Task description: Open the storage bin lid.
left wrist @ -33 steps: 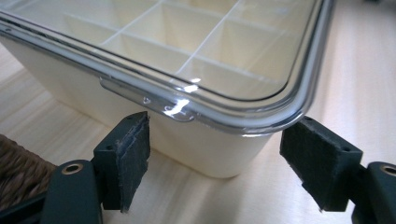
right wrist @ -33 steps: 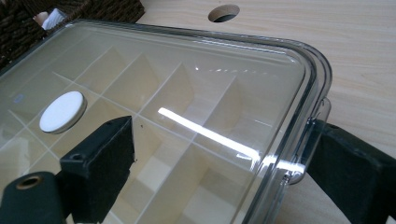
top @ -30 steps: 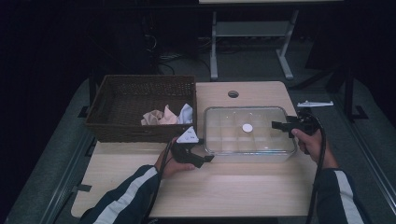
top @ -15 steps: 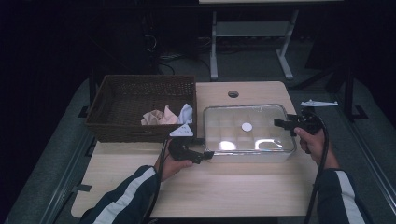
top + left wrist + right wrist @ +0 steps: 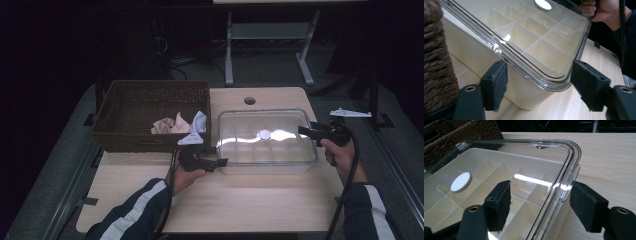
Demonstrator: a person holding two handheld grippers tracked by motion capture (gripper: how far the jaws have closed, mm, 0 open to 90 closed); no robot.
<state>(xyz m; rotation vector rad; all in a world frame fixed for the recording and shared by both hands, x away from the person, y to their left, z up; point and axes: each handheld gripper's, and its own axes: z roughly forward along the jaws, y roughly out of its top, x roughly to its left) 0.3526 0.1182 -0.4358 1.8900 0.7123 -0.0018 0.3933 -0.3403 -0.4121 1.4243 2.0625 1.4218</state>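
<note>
Lid [image 5: 265, 131] of clear plastic sits on the cream divided box [image 5: 486, 53] mid-table, just right of the wicker basket [image 5: 150, 107]. Both tools bracket opposite edges, probably to lift it evenly. The left gripper [image 5: 539, 86] straddles the near-left corner; the right gripper [image 5: 540, 206] straddles the far-right rim. Their jaws have just been closing, pads not yet pressing. The box's compartments look empty; crumpled cloths [image 5: 172, 125] lie in the basket.

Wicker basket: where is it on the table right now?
In the high view the wicker basket sits at the table's far left, directly left of the clear-lidded compartment box, with crumpled cloths inside its right end.
</note>
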